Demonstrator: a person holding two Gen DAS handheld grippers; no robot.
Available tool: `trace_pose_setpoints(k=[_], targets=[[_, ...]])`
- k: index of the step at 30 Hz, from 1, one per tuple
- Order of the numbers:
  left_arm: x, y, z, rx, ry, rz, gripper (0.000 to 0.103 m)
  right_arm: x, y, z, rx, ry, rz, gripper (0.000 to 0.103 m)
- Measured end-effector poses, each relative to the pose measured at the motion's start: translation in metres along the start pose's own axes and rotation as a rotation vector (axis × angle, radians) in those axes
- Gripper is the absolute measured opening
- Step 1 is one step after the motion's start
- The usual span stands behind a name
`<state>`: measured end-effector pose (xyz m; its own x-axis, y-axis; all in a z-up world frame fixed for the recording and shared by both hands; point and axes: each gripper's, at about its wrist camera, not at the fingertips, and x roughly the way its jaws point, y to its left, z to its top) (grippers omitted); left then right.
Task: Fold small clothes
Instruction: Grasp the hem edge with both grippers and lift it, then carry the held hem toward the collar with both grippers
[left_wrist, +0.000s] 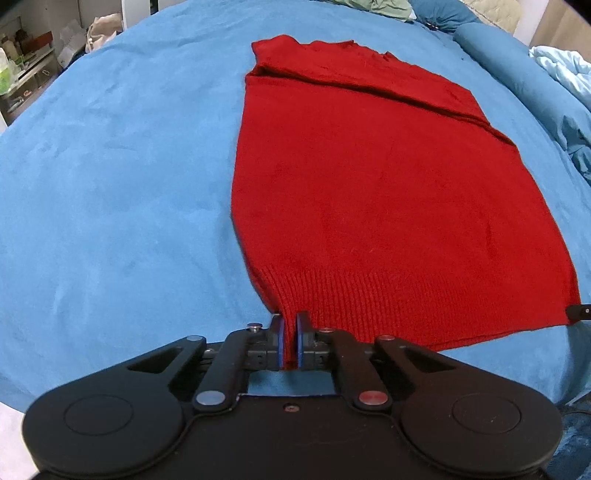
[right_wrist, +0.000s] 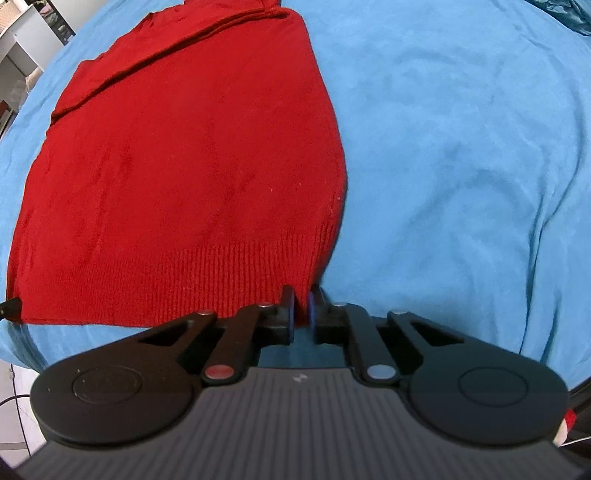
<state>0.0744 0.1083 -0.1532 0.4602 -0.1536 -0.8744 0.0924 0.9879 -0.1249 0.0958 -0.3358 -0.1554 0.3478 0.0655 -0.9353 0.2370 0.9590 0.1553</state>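
Note:
A red knit sweater (left_wrist: 388, 192) lies flat on a blue bed cover (left_wrist: 110, 184), sleeves folded across its far end, ribbed hem nearest me. My left gripper (left_wrist: 290, 325) is shut on the hem's left corner. My right gripper (right_wrist: 302, 299) is shut on the hem's right corner, seen in the right wrist view with the sweater (right_wrist: 184, 166) spreading to the left on the blue cover (right_wrist: 461, 166). The right gripper's tip (left_wrist: 580, 312) shows at the hem's far right edge in the left wrist view. The left gripper's tip (right_wrist: 9, 308) shows at the hem's left edge in the right wrist view.
A blue bolster (left_wrist: 517, 74) and crumpled light blue bedding (left_wrist: 565, 70) lie at the right. Green cloth (left_wrist: 380, 7) sits at the bed's far end. Shelves with clutter (left_wrist: 26, 62) stand beyond the bed at the left.

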Motion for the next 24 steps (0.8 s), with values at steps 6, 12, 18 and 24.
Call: trace_pose_setpoints(k=[6,12,18,24], targets=[[-0.042,0.005,0.019,-0.032,-0.069,-0.062,0.005,-0.042,-0.012,0.013,0.133,-0.1,0.148,0.022],[-0.09,0.015,0.081,-0.102,-0.211,-0.125,0.005,-0.094,-0.016,0.07,0.146,-0.275,0.273,0.021],[-0.088,0.023,0.195,-0.121,-0.371,-0.131,0.004,-0.1,-0.001,0.201,0.079,-0.364,0.357,0.021],[-0.01,0.007,0.316,-0.163,-0.434,-0.085,0.004,-0.03,0.023,0.343,0.033,-0.399,0.343,0.021]])
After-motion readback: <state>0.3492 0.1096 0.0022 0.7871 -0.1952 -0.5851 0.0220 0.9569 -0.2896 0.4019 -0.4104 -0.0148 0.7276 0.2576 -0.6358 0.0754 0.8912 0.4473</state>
